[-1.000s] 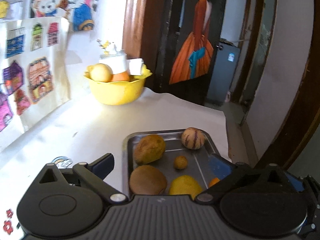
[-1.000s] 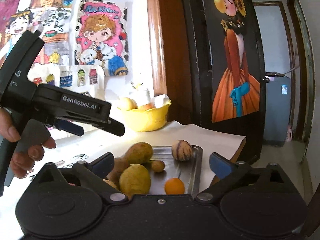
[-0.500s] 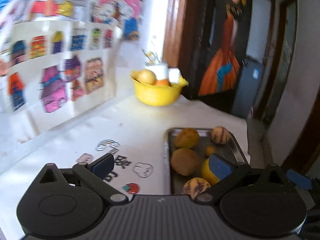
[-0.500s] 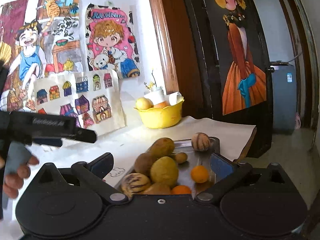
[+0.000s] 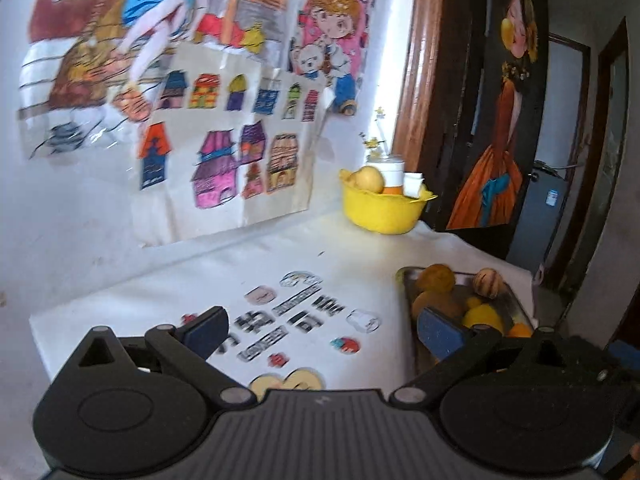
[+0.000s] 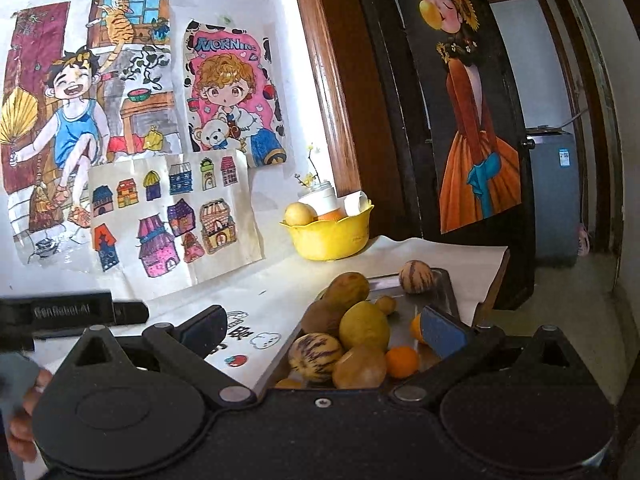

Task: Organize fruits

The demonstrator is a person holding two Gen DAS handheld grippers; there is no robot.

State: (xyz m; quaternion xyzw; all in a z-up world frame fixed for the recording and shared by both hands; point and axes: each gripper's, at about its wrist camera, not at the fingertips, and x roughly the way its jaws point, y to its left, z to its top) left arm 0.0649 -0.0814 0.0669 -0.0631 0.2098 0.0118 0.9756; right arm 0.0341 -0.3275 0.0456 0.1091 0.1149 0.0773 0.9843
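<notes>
A metal tray on the white table holds several fruits: brown ones, a yellow one, small oranges and striped melons. The tray also shows in the left wrist view at the right. My right gripper is open and empty, just in front of the tray's near end. My left gripper is open and empty, over the table left of the tray; its body shows in the right wrist view at the far left.
A yellow bowl with fruit and small containers stands at the back by the wall. Drawings hang on the wall. Stickers lie on the table cover. The table edge is right of the tray, with a dark door behind.
Both grippers have drawn back from the tray. The left one swung to the left, so the tray sits at its right edge. More near fruits show in the right view.
</notes>
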